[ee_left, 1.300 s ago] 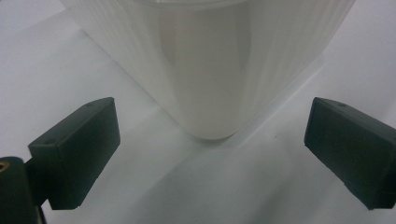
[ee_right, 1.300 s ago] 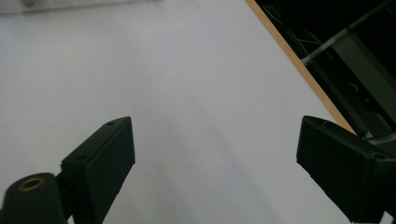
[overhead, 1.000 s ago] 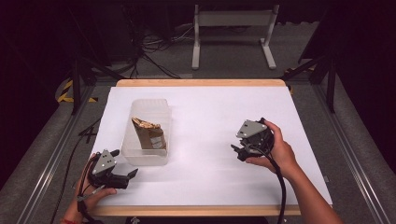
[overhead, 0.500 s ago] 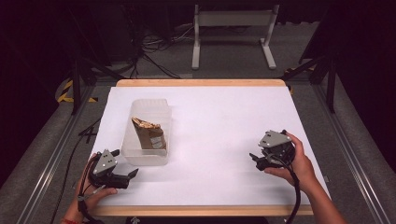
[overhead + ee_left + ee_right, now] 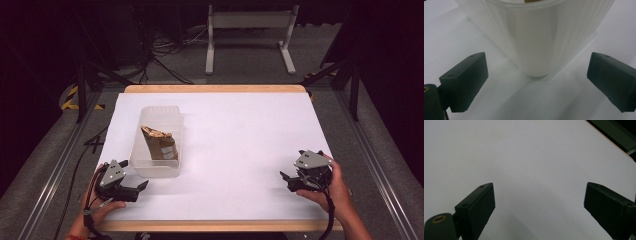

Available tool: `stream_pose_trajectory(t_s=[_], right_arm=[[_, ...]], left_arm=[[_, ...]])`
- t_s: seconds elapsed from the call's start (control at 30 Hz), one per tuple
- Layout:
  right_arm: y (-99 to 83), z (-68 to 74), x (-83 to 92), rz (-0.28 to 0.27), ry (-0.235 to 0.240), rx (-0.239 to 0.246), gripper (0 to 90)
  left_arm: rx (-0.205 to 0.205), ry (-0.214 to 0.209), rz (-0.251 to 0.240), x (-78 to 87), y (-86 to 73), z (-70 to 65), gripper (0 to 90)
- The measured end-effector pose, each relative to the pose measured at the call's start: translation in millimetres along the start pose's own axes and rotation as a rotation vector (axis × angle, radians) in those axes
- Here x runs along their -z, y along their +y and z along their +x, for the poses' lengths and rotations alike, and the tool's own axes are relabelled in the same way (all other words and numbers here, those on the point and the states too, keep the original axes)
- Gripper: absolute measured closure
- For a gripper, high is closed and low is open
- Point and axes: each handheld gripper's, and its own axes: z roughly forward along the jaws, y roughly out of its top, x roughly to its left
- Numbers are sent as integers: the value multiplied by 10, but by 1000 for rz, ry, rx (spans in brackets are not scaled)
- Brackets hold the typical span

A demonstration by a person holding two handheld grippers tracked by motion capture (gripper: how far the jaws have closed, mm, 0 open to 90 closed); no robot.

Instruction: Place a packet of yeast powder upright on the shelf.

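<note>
Hands low at near edge of the white-topped table point(image 5: 240, 135), one at each corner, forearms coming in from my side. L hand point(image 5: 102, 207) wraps the left gripper point(image 5: 135, 189) at the near-left corner, grey plate up, nose aimed right & a bit forward toward the clear ribbed plastic tub point(image 5: 156, 142). In the left gripper view the left gripper point(image 5: 536, 82) has jaws spread wide, nothing between them, tub's rounded near corner point(image 5: 534, 37) just ahead & centred in the gap, not touching. Tub sits left of centre, long side running away from me; inside it a brown torn paper packet point(image 5: 159, 142) leans upright-ish, tilted. R hand point(image 5: 332, 187) holds the right gripper point(image 5: 289, 181) near the right edge, close to near-right corner, nose pointing left across the top. In the right gripper view the right gripper point(image 5: 539, 207) also has jaws wide, empty, bare white surface under & ahead, wooden table rim point(image 5: 609, 141) crossing the upper right. Wide open white stretch between the two grippers & over the whole right half; tub well apart from R side. Wooden lip point(image 5: 215, 89) shows along far edge.
</note>
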Motion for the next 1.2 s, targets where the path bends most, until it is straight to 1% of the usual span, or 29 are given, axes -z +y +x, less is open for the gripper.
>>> stream_pose_trajectory(t_s=[0.03, 0.17, 0.23, 0.37, 0.47, 0.53, 0.67, 0.73, 0.87, 0.97, 1.03, 1.13, 1.2], right_arm=[[0, 0, 0, 0, 0, 0, 105], [-101, -19, 35, -2, -2, -42, 105], [-167, -21, 59, -22, 0, -60, 107], [-270, -16, 92, -49, -12, -74, 105], [-359, -29, 122, -76, -16, -104, 102], [-411, -36, 127, -90, -27, -111, 100], [-531, -57, 128, -121, -29, -152, 96], [-579, -61, 126, -131, -43, -148, 96], [-645, -88, 133, -154, -58, -167, 96], [-701, -116, 146, -172, -69, -188, 96], [-730, -143, 160, -182, -74, -211, 93], [-754, -172, 206, -206, -101, -239, 93], [-778, -187, 221, -214, -110, -254, 93]], left_arm=[[0, 0, 0, 0, 0, 0, 43], [-3, -6, 0, -6, 7, -1, 43], [-8, -9, -1, -9, 12, 4, 43], [-6, -9, -6, -19, 22, 7, 43], [-2, -12, -6, -22, 25, 4, 43], [-2, -11, -8, -24, 28, 6, 43], [0, -16, -9, -28, 32, 12, 43], [-3, -15, -10, -29, 32, 15, 44], [6, -18, -17, -33, 35, 30, 43], [4, -17, -17, -34, 35, 43, 43], [7, -15, -17, -26, 33, 48, 43], [8, -14, -19, -17, 26, 43, 43], [9, -13, -17, -6, 22, 32, 43]])
